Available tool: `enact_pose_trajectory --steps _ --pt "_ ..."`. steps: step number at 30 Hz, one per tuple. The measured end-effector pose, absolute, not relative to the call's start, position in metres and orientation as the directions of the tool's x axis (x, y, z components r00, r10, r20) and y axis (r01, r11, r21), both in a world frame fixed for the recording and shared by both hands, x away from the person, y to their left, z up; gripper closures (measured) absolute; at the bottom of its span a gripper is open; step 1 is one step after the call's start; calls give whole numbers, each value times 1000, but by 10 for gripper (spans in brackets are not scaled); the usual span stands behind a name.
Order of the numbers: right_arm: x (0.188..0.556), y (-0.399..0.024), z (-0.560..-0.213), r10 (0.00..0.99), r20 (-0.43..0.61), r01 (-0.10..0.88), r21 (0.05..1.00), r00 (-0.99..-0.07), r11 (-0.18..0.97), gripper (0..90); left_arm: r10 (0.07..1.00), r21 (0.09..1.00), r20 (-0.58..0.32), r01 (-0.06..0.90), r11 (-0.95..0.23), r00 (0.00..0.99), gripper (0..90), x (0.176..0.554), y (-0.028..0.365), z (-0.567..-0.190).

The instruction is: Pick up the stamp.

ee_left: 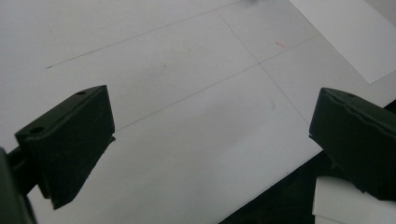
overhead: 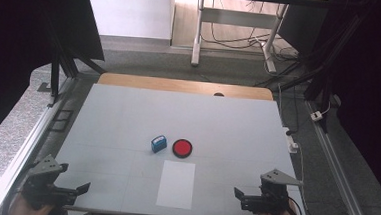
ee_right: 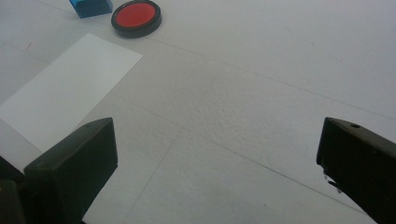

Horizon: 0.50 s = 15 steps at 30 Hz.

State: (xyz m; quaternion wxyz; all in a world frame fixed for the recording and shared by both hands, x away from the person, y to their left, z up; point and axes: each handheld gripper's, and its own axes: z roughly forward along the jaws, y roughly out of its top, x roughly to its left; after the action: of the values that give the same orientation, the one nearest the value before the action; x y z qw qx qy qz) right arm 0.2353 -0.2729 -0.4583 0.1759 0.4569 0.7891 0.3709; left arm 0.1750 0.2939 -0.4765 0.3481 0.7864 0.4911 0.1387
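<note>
— What's on the table?

— A white sheet (overhead: 176, 184), flat, rectangular, matte like plain paper, near the front edge between the two grippers. Long side runs away from the person. In the right gripper view (ee_right: 65, 91) it has crisp corners and nothing printed that I can see.

— And behind it?

— A round pad (overhead: 182, 148): red disc inside a black ring, low and smooth like a shallow tin. Just to its left, apart from it, a small blue block (overhead: 158, 143), boxy, with a pale strip on top. If there's writing on that strip it's too small to read. Both sit just beyond the sheet's far edge, not touching it.

— The grippers?

— The left gripper (overhead: 81, 187) is at the front left corner, well apart from the sheet; jaws spread wide, nothing between them. Its own view has bare tabletop between two blunt black wedge-shaped jaws, hard plastic by the look, with small screw holes. The right gripper (overhead: 238, 193) is at the front right, near the sheet's right side but not touching; jaws equally wide, empty. Each has a grey three-cornered plate on top.

— The table itself?

— The table (overhead: 228, 120) is pale grey, matte, faintly grainy, crossed by thin seam lines. A wooden strip (overhead: 185, 85) runs along its far edge.
</note>
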Motion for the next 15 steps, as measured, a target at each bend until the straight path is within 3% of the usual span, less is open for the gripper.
enact_pose_trajectory --steps 15 --pt "236 -273 -459 836 81 600 735 -542 318 0 864 661 -140 696 -282 483 6 178 293 -478"
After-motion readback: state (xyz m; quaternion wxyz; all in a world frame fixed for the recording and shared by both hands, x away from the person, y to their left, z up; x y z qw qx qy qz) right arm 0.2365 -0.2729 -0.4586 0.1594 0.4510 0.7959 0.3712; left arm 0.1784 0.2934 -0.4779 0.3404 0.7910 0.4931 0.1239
